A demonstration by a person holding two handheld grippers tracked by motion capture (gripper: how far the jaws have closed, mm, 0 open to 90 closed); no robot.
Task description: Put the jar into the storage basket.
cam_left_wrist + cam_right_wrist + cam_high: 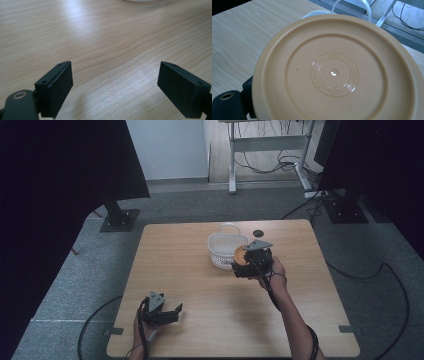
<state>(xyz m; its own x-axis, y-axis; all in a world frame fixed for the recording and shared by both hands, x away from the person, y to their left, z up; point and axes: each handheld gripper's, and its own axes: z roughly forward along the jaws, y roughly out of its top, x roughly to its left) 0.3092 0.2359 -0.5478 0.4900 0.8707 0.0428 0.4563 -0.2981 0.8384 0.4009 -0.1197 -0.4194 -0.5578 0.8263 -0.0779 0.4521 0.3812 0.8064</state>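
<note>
A tan round plate with an embossed ring of letters on its underside is held up at the right rim of a white plastic basket. My right gripper is shut on the plate, which hides most of its jaws; one black jaw shows at the lower left in the right gripper view. The basket's handle rises behind the plate. My left gripper rests low near the table's front left, open, with nothing but bare wood between its pads.
The wooden table carries a small black round spot behind the basket. On the grey floor beyond stand two black stand bases and a white desk frame with cables. The basket's rim shows far ahead of the left gripper.
</note>
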